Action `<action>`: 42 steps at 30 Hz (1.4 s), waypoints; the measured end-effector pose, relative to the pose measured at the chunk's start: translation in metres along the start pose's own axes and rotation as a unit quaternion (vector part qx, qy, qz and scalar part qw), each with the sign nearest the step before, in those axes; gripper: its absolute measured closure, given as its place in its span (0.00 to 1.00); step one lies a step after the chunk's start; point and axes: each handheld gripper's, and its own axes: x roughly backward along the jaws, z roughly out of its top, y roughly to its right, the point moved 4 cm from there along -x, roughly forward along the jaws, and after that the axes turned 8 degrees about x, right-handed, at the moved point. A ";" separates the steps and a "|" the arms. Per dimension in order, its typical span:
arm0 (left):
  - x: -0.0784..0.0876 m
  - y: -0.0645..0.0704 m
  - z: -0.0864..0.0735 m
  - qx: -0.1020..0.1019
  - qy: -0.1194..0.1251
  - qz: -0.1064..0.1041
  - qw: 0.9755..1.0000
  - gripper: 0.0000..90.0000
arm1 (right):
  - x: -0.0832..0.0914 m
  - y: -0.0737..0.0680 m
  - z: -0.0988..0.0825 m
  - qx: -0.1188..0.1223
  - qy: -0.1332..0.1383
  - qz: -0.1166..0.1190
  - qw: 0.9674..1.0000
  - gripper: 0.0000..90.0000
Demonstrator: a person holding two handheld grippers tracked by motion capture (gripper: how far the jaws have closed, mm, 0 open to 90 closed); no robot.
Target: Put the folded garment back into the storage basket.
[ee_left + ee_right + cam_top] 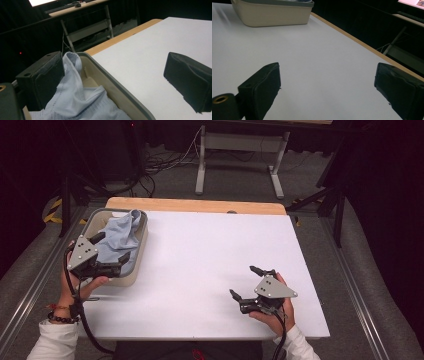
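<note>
My left hand-held gripper (111, 251) gapes over the blue cloth (120, 236) in the bin (141, 251). I should bite a thick fold. My right hand-held gripper (243, 281) waits open.

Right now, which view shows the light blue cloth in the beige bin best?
The high view: the whole light blue cloth lies in the beige bin. The left gripper view gives a close partial look; the right gripper view shows just a sliver.
</note>
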 end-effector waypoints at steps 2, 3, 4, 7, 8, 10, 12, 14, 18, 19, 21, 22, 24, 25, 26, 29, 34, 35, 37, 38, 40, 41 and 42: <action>0.000 0.002 0.000 -0.004 -0.001 0.001 1.000 0.04 | 0.000 0.000 0.000 0.003 0.000 -0.001 1.000 0.08; 0.000 0.002 0.000 -0.004 -0.001 0.001 1.000 0.04 | 0.000 0.000 0.000 0.003 0.000 -0.001 1.000 0.08; 0.000 0.003 0.000 -0.004 0.000 -0.003 1.000 0.04 | 0.000 0.000 0.000 0.003 0.000 -0.001 1.000 0.09; 0.000 0.006 0.001 -0.008 0.001 -0.001 1.000 0.05 | 0.001 0.000 0.000 0.004 0.001 -0.002 1.000 0.09; 0.000 0.006 0.001 -0.008 0.001 -0.001 1.000 0.05 | 0.001 0.000 0.000 0.004 0.001 -0.002 1.000 0.09; 0.000 0.009 0.002 -0.011 0.003 -0.004 1.000 0.05 | 0.001 0.000 0.001 0.005 0.000 -0.003 1.000 0.09; 0.000 0.011 0.002 -0.014 0.004 -0.004 1.000 0.05 | 0.001 0.000 0.001 0.005 0.000 -0.004 1.000 0.09; 0.001 0.014 0.003 -0.017 0.007 -0.008 1.000 0.05 | 0.001 0.000 0.001 0.004 0.000 -0.004 1.000 0.10; 0.004 0.021 0.004 -0.023 0.009 -0.016 1.000 0.05 | 0.002 0.000 0.002 0.007 0.002 -0.012 1.000 0.11; 0.004 0.021 0.004 -0.023 0.009 -0.016 1.000 0.05 | 0.002 0.000 0.002 0.007 0.002 -0.012 1.000 0.11; 0.005 0.025 0.004 -0.027 0.008 -0.020 0.999 0.05 | 0.002 -0.001 0.003 0.007 0.002 -0.011 1.000 0.11; 0.005 0.025 0.004 -0.027 0.008 -0.020 0.999 0.05 | 0.002 -0.001 0.003 0.007 0.002 -0.011 1.000 0.11; 0.006 0.028 0.003 -0.031 0.007 -0.024 0.999 0.05 | 0.002 -0.001 0.003 0.007 0.001 -0.010 1.000 0.11; 0.006 0.031 0.002 -0.035 0.004 -0.026 0.999 0.05 | 0.001 -0.001 0.002 0.007 0.000 -0.008 1.000 0.11; 0.006 0.034 0.001 -0.038 0.002 -0.031 0.999 0.05 | 0.001 -0.001 0.002 0.007 -0.001 -0.007 1.000 0.11; 0.006 0.039 -0.001 -0.043 0.001 -0.037 0.998 0.05 | 0.000 -0.002 0.002 0.007 -0.003 -0.005 1.000 0.11; 0.007 0.046 -0.006 -0.052 -0.004 -0.048 0.997 0.05 | 0.000 -0.003 0.002 0.007 -0.004 -0.002 1.000 0.11; 0.007 0.048 -0.007 -0.055 -0.003 -0.050 0.997 0.05 | 0.000 -0.003 0.002 0.008 -0.004 -0.002 1.000 0.11; 0.008 0.052 -0.010 -0.059 -0.003 -0.057 0.997 0.05 | 0.000 -0.003 0.002 0.008 -0.005 -0.002 1.000 0.11; 0.008 0.053 -0.011 -0.060 -0.005 -0.060 0.996 0.05 | 0.000 -0.003 0.002 0.007 -0.006 -0.002 1.000 0.11; 0.008 0.055 -0.015 -0.058 -0.008 -0.067 0.996 0.05 | -0.001 -0.003 0.002 0.007 -0.005 -0.001 1.000 0.11; 0.009 0.056 -0.016 -0.061 -0.010 -0.069 0.996 0.05 | -0.001 -0.003 0.002 0.007 -0.006 -0.001 1.000 0.11; 0.009 0.057 -0.018 -0.062 -0.012 -0.069 0.996 0.05 | -0.001 -0.004 0.002 0.008 -0.007 -0.001 1.000 0.11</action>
